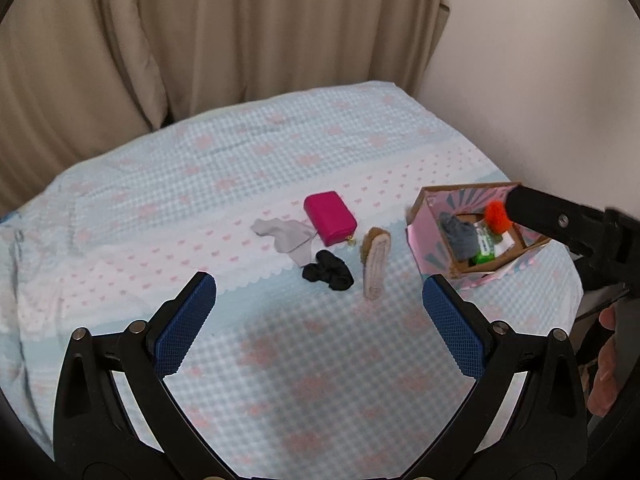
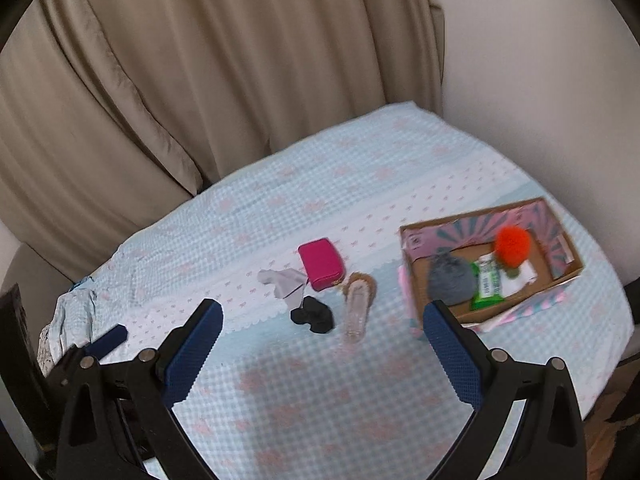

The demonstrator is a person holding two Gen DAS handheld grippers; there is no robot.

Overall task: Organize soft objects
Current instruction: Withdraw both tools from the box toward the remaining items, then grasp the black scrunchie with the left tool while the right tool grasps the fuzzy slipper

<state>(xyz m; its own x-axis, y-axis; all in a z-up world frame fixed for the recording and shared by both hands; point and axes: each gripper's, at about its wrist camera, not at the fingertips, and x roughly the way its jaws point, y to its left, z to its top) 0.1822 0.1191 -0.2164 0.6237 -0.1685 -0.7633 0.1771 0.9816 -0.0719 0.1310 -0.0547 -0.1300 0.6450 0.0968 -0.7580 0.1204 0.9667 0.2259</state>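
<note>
On the bed lie a pink wallet (image 1: 330, 218) (image 2: 320, 264), a grey sock (image 1: 286, 236) (image 2: 282, 282), a black scrunchie (image 1: 328, 270) (image 2: 312, 314) and a furry tan slipper (image 1: 376, 262) (image 2: 358, 304). A pink cardboard box (image 1: 452, 198) (image 2: 452, 236) at the right holds an orange pompom (image 1: 496, 216) (image 2: 512, 246), a grey pompom (image 1: 460, 236) (image 2: 450, 282) and a green packet (image 1: 484, 248) (image 2: 486, 284). My left gripper (image 1: 320, 312) hangs open and empty above the near bed. My right gripper (image 2: 322, 344) (image 1: 520, 210) is open and empty, reaching over the box's right side.
The bed (image 1: 280, 152) (image 2: 360, 184) has a light blue checked cover with pink bows. Beige curtains (image 1: 200, 40) hang behind it and a white wall (image 1: 540, 80) runs along the right. A hand (image 1: 608, 368) shows at the right edge.
</note>
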